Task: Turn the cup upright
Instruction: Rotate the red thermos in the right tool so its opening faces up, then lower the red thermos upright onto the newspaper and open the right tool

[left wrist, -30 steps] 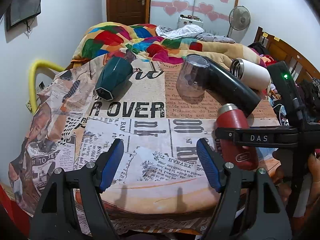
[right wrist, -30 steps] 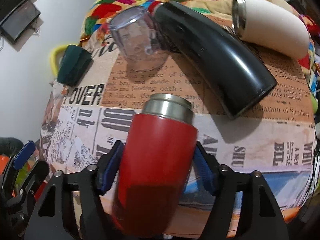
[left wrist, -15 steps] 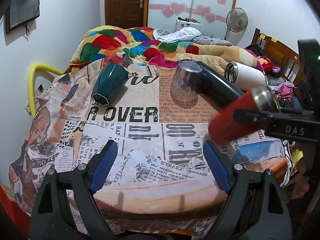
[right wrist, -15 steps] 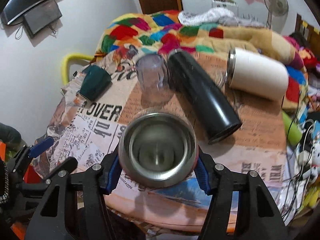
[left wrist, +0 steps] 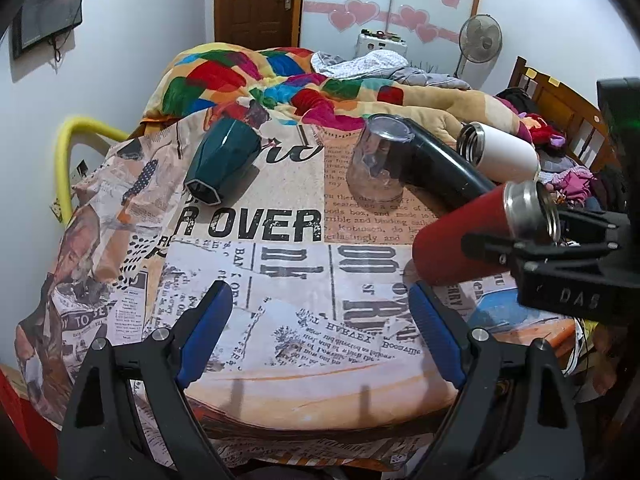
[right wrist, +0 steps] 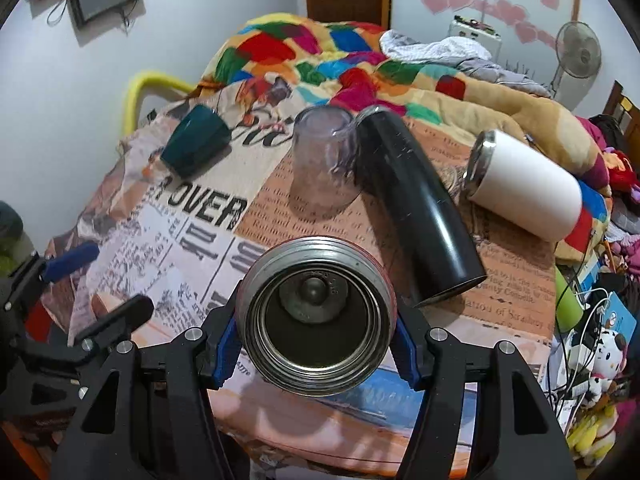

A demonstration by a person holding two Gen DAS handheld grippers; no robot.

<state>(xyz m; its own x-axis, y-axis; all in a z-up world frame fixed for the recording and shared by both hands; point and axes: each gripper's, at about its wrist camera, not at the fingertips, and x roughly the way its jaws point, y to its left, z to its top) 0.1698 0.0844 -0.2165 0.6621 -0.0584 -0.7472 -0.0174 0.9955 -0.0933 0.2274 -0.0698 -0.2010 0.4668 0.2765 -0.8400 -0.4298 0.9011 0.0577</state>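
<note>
1. Right gripper (right wrist: 316, 354): blue pads clamped on the sides of the red cup (right wrist: 316, 316), body pinched just under the steel neck. In the right wrist view its open mouth faces the lens. In the left wrist view the red cup (left wrist: 464, 240) is tilted, steel mouth up and toward the right, base down-left, clear of the surface (left wrist: 280, 368) over its near right corner. Not upright yet

2. Left gripper (left wrist: 320, 332): jaws wide apart, holding nothing, hanging over the near edge of the surface

3. Risk, slip: grip is on a smooth round wall, only two narrow pads. Likely to twist in the pads if the base hits at an angle

4. Risk, bad landing: newspaper-print cloth (left wrist: 248, 224) looks soft and wrinkled, edge is near. Tilted set-down could topple it or roll it off

5. Risk, neighbours: black flask (right wrist: 416, 208) lies just beyond, leaning on the inverted clear cup (right wrist: 324, 164), white mug (right wrist: 524, 188) further right, green cup (right wrist: 196, 144) on its side far left. A wide swing could knock the flask rolling
</note>
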